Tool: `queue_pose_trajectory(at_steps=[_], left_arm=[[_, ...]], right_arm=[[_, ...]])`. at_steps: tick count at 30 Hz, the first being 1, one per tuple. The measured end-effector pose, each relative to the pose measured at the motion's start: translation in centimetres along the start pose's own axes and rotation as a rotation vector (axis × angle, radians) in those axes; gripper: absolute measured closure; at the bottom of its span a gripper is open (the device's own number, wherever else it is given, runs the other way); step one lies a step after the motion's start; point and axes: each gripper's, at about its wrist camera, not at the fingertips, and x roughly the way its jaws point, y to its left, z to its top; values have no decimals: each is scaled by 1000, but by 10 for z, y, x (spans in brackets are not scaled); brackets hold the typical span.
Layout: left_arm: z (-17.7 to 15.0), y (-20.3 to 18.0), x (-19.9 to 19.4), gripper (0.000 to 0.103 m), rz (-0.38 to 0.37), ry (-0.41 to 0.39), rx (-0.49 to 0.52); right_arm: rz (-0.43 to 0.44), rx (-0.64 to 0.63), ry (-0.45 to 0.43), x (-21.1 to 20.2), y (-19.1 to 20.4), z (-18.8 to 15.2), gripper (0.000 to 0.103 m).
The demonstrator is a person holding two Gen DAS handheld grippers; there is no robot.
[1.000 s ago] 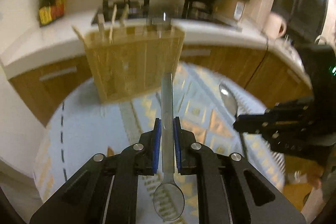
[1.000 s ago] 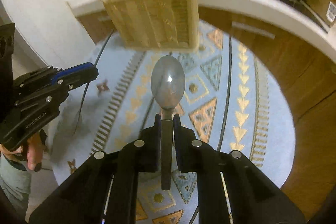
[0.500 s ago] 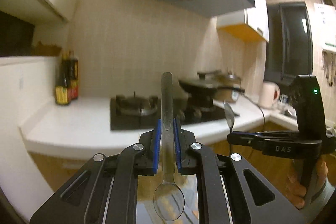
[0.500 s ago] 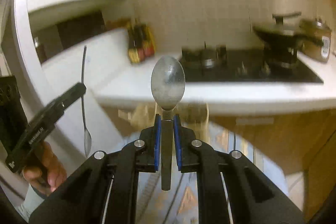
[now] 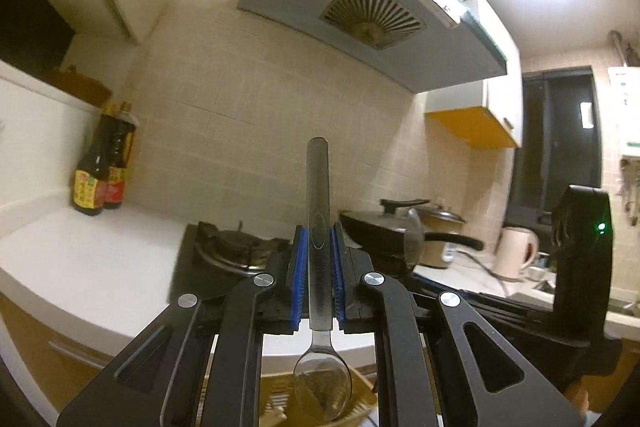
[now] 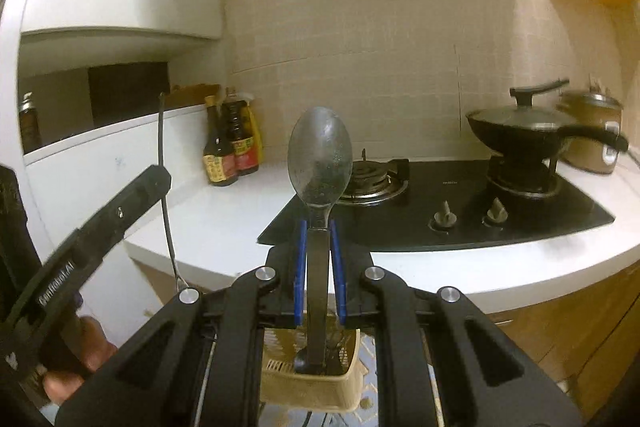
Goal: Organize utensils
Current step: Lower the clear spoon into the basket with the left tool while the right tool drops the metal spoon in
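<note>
Both tilted up since before: left gripper clamps a spoon bowl-down, right gripper clamps a second spoon bowl-up, above the basket.

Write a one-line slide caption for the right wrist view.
Right gripper clamps a spoon bowl-up, its handle end over a beige utensil basket; gas stove behind.

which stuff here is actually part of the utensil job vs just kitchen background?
In play:
- left gripper, shut on slim spoon, bowl toward camera
- right gripper, shut on wide spoon, bowl forward
- utensil basket below

Background:
- sauce bottles
- gas hob
- lidded pan
- rice cooker
- kettle
- range hood
</note>
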Motion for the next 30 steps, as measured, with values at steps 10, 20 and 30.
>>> queue_pose_trajectory(at_steps=[10, 20, 30], left_arm=[[-38, 14, 31, 93, 98, 17, 7], [-53, 21, 28, 74, 108, 58, 22], [-34, 21, -17, 52, 52, 80, 7]], right_arm=[[-43, -55, -2, 35, -3, -35, 93], [-9, -59, 53, 37, -7, -54, 92], [15, 35, 113, 3, -21, -63, 83]])
